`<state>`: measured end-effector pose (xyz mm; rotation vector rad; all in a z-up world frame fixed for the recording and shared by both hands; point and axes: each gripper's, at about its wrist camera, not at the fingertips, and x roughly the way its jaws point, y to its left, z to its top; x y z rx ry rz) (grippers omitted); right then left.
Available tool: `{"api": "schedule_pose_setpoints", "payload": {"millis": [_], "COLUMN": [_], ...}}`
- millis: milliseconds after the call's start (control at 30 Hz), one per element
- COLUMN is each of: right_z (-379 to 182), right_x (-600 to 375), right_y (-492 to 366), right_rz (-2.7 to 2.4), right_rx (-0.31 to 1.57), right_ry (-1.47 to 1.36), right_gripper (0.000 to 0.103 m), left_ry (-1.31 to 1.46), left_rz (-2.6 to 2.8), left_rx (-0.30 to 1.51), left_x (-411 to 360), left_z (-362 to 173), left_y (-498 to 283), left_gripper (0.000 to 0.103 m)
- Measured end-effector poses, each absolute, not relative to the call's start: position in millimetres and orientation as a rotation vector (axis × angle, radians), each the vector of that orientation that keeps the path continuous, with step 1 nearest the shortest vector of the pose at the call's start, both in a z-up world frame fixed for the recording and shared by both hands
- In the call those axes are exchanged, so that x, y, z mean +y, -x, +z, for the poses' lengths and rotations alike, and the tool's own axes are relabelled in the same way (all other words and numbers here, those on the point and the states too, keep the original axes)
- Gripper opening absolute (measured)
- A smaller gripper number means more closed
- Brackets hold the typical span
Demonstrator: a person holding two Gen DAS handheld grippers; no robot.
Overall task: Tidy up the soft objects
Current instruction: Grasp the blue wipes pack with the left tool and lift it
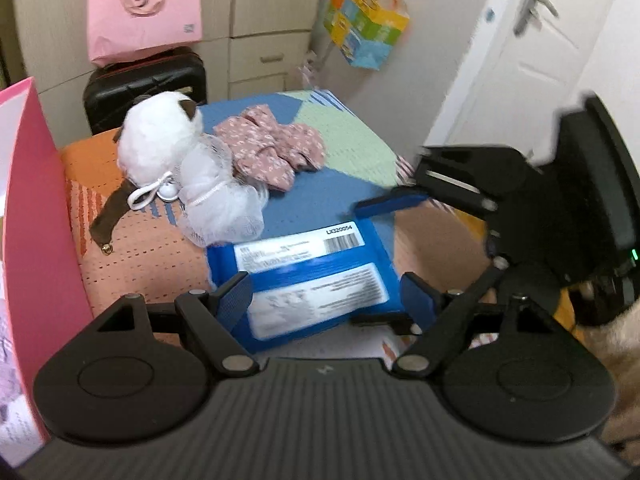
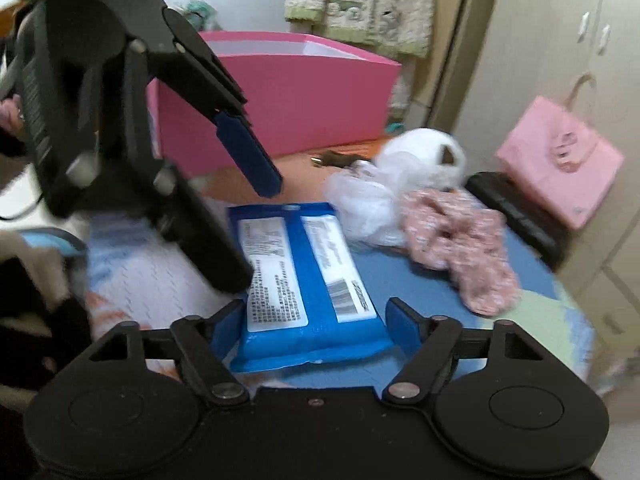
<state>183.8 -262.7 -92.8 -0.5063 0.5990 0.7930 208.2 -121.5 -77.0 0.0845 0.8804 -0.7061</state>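
Observation:
A blue soft pack with white labels (image 1: 308, 280) lies on the patterned bed cover (image 1: 344, 136). My left gripper (image 1: 326, 300) is open, its blue fingers on either side of the pack's near end. My right gripper (image 2: 316, 324) is open too, its fingers flanking the pack (image 2: 304, 280) from the other end. A white plush toy with brown ears (image 1: 160, 136) in white netting and a pink floral garment (image 1: 272, 152) lie beyond the pack. The toy (image 2: 420, 160) and garment (image 2: 460, 248) also show in the right wrist view.
A pink open box (image 2: 288, 96) stands at the bed's side; its wall (image 1: 28, 240) fills the left edge. A black suitcase (image 1: 144, 84) with a pink bag (image 1: 144, 8) on top stands by the cabinets. A white door (image 1: 532, 40) is at right.

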Motion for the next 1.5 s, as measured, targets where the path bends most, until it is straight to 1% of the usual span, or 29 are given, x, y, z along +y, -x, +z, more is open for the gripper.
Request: {"api": "schedule_pose_setpoints", "payload": {"millis": [133, 333, 533, 733, 833, 1000, 1100, 1167, 1200, 1233, 1333, 1500], "right_z": [-93.7, -100.9, -110.4, -112.8, -113.0, -114.0, -115.0, -114.8, -114.9, -116.3, -119.6, -123.6], "right_x": [-277.1, -290.3, -282.4, -270.1, -266.3, -260.3, -252.4, -247.9, -247.0, -246.4, -241.3, -232.5], "right_y": [-178.8, -173.8, -178.2, -166.6, -166.5, -170.0, -164.6, -160.2, -159.5, -159.2, -152.4, -140.9], "right_rz": [0.695, 0.625, 0.536, 0.479, 0.484, 0.488, 0.47, 0.461, 0.466, 0.465, 0.431, 0.364], "right_rx": [0.6, 0.636, 0.67, 0.616, 0.602, 0.598, 0.572, 0.561, 0.564, 0.567, 0.541, 0.497], "right_ry": [0.483, 0.312, 0.147, 0.176, 0.189, 0.185, 0.215, 0.22, 0.199, 0.162, 0.142, 0.134], "right_gripper": [0.082, 0.082, 0.083, 0.081, 0.082, 0.081, 0.081, 0.077, 0.072, 0.07, 0.065, 0.062], "left_ry": [-0.072, -0.031, 0.035, 0.101, 0.1, 0.144, 0.113, 0.103, 0.098, 0.093, 0.093, 0.095], "left_rz": [-0.624, -0.562, -0.499, -0.442, -0.46, -0.473, -0.473, -0.479, -0.489, -0.491, -0.503, -0.521], "left_rx": [0.832, 0.851, 0.826, 0.82, 0.813, 0.759, 0.713, 0.695, 0.692, 0.689, 0.678, 0.655], "left_x": [-119.9, -118.4, -119.3, -110.4, -110.2, -107.0, -110.6, -112.3, -113.5, -114.2, -114.2, -112.5], "left_z": [-84.2, -99.8, -115.9, -121.8, -123.9, -129.6, -132.7, -133.2, -133.0, -132.5, -132.8, -134.0], "left_y": [-213.3, -207.5, -205.5, -204.3, -204.1, -201.2, -194.0, -190.8, -189.6, -188.6, -185.4, -178.1], "left_gripper": [0.082, 0.082, 0.082, 0.084, 0.089, 0.089, 0.088, 0.084, 0.079, 0.078, 0.077, 0.077]}}
